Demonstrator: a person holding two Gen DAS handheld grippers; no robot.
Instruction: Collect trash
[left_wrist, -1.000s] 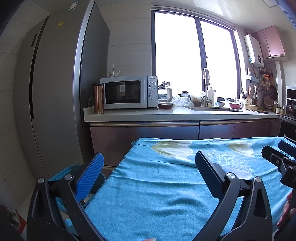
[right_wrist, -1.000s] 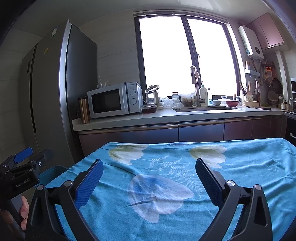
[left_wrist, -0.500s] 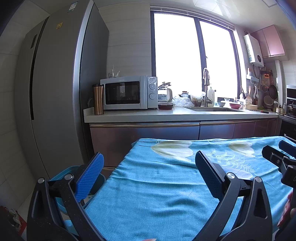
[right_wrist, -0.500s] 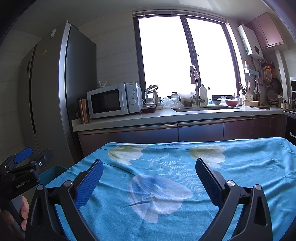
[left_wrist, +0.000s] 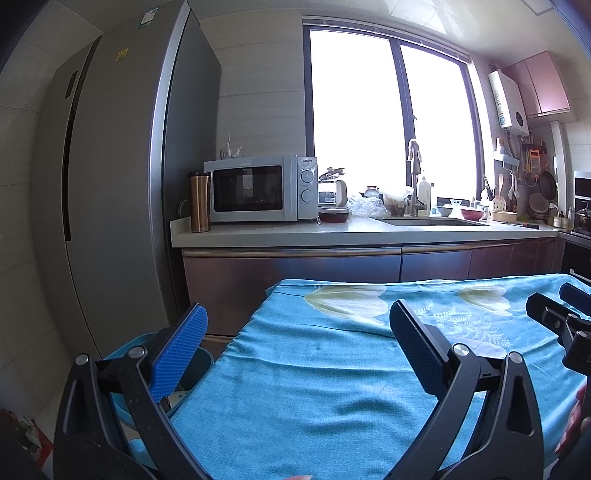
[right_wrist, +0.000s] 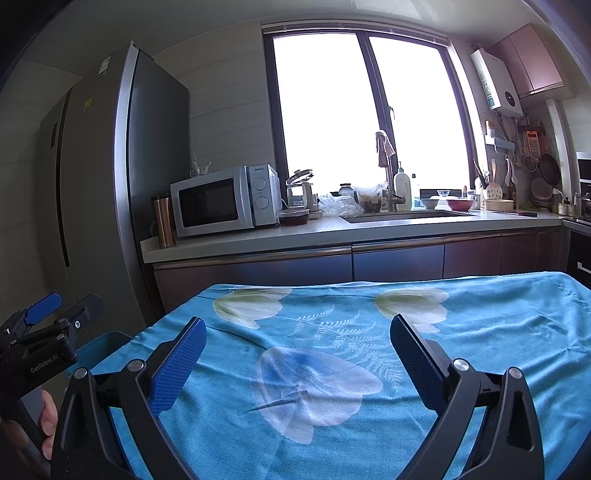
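A table with a blue flowered cloth (left_wrist: 332, 369) fills the foreground of both views; it also shows in the right wrist view (right_wrist: 480, 332). No trash shows on the cloth. My left gripper (left_wrist: 297, 317) is open and empty over the table's left end. My right gripper (right_wrist: 297, 328) is open and empty over the middle of the cloth. A blue bin (left_wrist: 147, 341) stands on the floor by the table's left edge, partly hidden behind my left finger; its rim also shows in the right wrist view (right_wrist: 107, 341). Something pale lies inside it.
A kitchen counter (left_wrist: 369, 230) runs behind the table with a microwave (left_wrist: 258, 188), a copper tumbler (left_wrist: 199, 201), a sink and faucet (left_wrist: 415, 177). A tall grey fridge (left_wrist: 118, 184) stands at left. Each gripper shows at the edge of the other's view.
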